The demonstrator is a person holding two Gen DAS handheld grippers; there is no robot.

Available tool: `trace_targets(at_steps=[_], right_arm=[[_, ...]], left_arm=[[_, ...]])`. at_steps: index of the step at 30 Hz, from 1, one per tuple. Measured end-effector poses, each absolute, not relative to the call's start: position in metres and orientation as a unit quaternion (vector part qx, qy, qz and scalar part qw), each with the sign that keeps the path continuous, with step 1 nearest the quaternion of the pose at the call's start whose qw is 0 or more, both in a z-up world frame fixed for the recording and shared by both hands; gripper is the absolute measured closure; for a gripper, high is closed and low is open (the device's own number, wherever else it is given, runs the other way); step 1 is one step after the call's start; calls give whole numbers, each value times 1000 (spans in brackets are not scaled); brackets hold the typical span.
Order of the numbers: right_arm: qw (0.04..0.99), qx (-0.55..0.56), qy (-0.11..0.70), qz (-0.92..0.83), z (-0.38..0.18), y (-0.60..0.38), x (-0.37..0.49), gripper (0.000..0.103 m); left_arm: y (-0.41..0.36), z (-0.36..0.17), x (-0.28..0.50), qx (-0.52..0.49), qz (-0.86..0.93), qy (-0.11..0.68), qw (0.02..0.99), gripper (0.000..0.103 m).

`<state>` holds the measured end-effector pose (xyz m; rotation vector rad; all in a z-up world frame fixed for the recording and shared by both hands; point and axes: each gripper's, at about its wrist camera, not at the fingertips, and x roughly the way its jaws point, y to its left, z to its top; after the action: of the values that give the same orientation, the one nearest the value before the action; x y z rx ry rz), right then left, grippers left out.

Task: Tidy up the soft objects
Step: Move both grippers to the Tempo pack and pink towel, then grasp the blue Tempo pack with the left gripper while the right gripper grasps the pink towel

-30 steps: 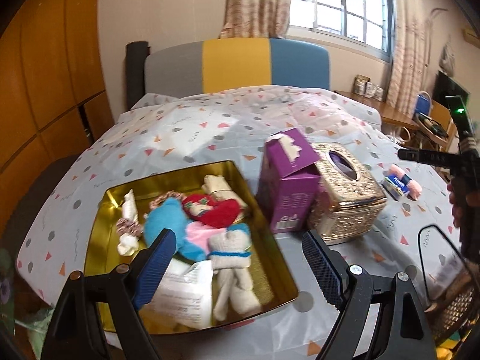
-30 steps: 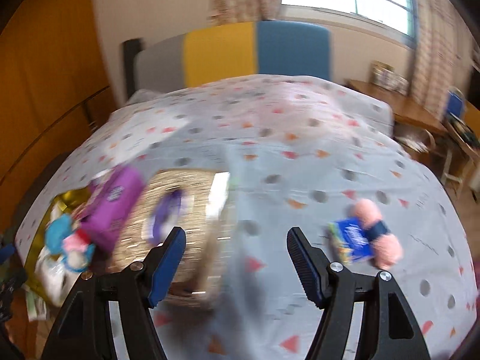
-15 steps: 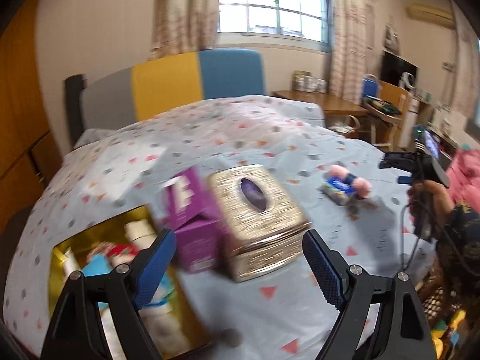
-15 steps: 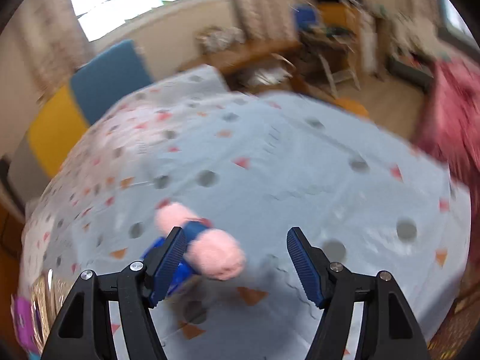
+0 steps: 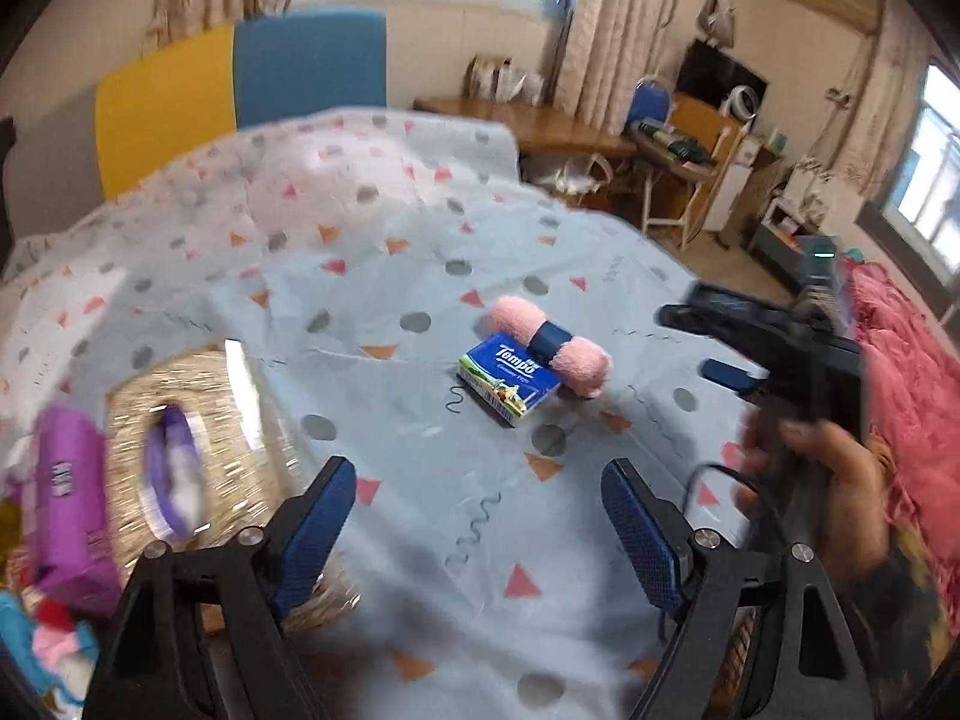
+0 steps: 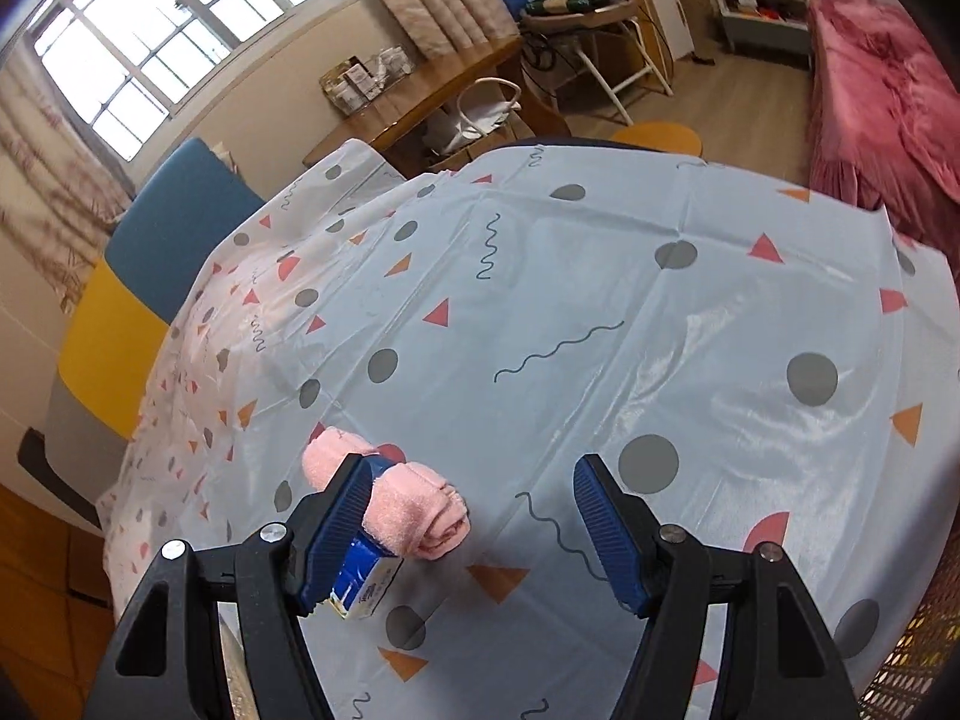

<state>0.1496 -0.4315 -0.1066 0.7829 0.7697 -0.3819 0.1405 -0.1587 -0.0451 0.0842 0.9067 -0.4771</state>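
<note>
The left gripper [image 5: 480, 528] hangs empty over the patterned tablecloth [image 5: 420, 420], its jaws wide but closing on nothing. The right gripper [image 6: 471, 531] is spread too, gripping nothing; its left finger [image 6: 336, 528] overlaps the pink rolled towel [image 6: 420, 516], contact unclear. The towel lies toward the cloth's right side against a blue tissue pack [image 5: 507, 381]. At the left edge stand a gold tissue box [image 5: 198, 444] and a purple carton [image 5: 69, 510], both blurred.
</note>
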Motion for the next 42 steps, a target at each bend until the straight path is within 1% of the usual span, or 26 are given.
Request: trace_targets(at_steps=[2, 5, 7, 11, 17, 23, 26, 27, 31, 36, 39, 42], right_arm=[[834, 377, 363, -177, -107, -433, 148, 32], [834, 382, 361, -169, -106, -434, 149, 32], [834, 384, 361, -163, -106, -433, 149, 32], [832, 394, 359, -151, -107, -433, 150, 32], [825, 413, 364, -127, -111, -433, 154, 32], [821, 424, 364, -118, -113, -433, 154, 32], [819, 428, 364, -115, -115, -433, 154, 32], [818, 429, 364, -115, -115, -433, 154, 32], [817, 429, 367, -115, -116, -433, 154, 32], [815, 424, 379, -116, -119, -432, 156, 32], [814, 413, 395, -107, -121, -427, 161, 32], [816, 377, 429, -85, -123, -412, 175, 32]], left_arm=[[-176, -62, 162, 35, -223, 460, 859, 24], [-194, -87, 193, 18, -205, 495, 844, 30], [-201, -101, 212, 2, -195, 516, 834, 32], [-218, -119, 242, -27, -180, 542, 820, 32], [-242, -138, 272, -40, -157, 566, 808, 32], [-263, -163, 294, -24, -138, 586, 798, 31], [-263, -165, 290, -10, -144, 577, 804, 33], [-263, -165, 285, 6, -150, 573, 806, 40], [-252, -164, 265, 27, -175, 567, 804, 41], [-228, -164, 216, 56, -206, 551, 807, 41], [-212, -165, 193, 56, -212, 544, 810, 41], [-200, -166, 178, 72, -214, 531, 817, 42]])
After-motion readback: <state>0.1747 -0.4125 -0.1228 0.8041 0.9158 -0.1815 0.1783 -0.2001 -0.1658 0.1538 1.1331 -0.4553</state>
